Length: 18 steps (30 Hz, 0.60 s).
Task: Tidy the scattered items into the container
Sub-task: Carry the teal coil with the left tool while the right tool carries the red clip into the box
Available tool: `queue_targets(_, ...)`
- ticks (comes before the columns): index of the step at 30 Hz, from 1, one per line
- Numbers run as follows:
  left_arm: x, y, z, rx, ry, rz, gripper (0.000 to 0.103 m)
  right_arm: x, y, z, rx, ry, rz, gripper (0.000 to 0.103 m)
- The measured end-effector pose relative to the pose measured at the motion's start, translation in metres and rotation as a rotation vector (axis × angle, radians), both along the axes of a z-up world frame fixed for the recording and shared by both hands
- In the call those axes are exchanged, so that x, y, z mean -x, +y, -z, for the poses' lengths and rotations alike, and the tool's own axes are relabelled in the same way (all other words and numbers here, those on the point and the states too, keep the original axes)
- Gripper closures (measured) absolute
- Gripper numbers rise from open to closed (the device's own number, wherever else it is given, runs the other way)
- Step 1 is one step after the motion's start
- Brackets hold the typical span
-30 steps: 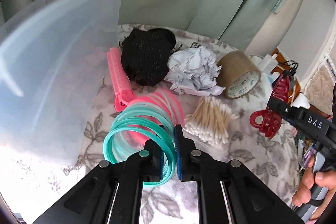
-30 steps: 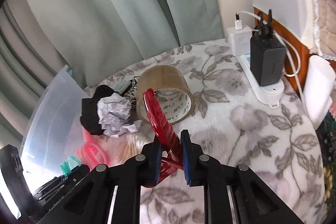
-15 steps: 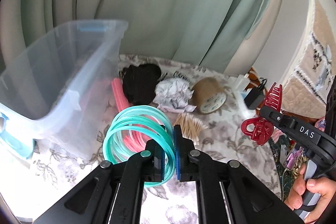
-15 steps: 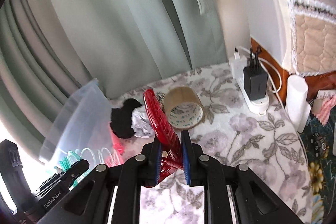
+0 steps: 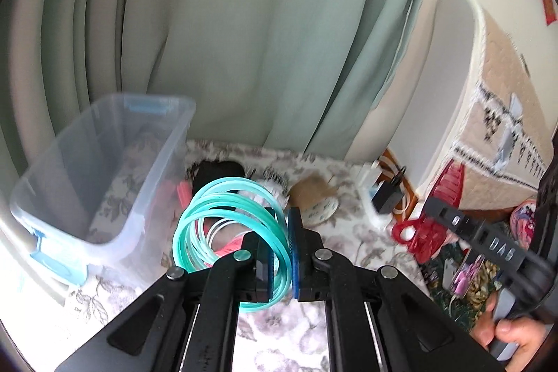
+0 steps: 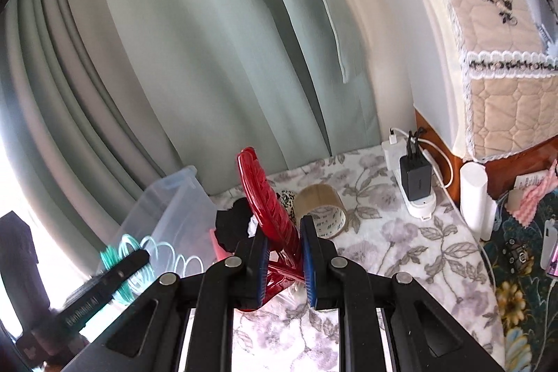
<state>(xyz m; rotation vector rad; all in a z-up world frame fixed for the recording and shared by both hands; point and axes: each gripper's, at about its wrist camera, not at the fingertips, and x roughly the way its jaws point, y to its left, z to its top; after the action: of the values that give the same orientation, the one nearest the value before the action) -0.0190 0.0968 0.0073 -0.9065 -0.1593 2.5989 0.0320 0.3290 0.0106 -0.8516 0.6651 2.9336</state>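
— Both tongs have risen higher above the desk (image 6: 401, 253). Anything in the clear container (image 5: 115, 169) at left?
— Not yet. Left tongs (image 5: 280, 253) pinch the teal spring coil (image 5: 223, 222) just right of it; right tongs (image 6: 284, 262) clamp the red hair claw (image 6: 266, 197), tape roll (image 6: 322, 208) behind.

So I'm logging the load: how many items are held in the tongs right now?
2. The teal spiral rings are clamped in the left tongs; the red hair claw is clamped in the right tongs.
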Motion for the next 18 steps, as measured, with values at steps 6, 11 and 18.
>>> queue_targets(6, -0.008, -0.017, -0.039, -0.046, 0.095, -0.014, 0.096, -0.011, -0.005, -0.011, -0.009, 0.026, -0.003, 0.085)
queue_targets(11, -0.007, -0.042, -0.064, -0.068, 0.163, -0.055, 0.096, -0.013, -0.013, -0.021, -0.025, 0.044, -0.013, 0.085)
queue_targets(18, 0.006, -0.079, -0.084, -0.059, 0.217, -0.104, 0.096, -0.008, -0.032, -0.034, -0.051, 0.059, -0.054, 0.085)
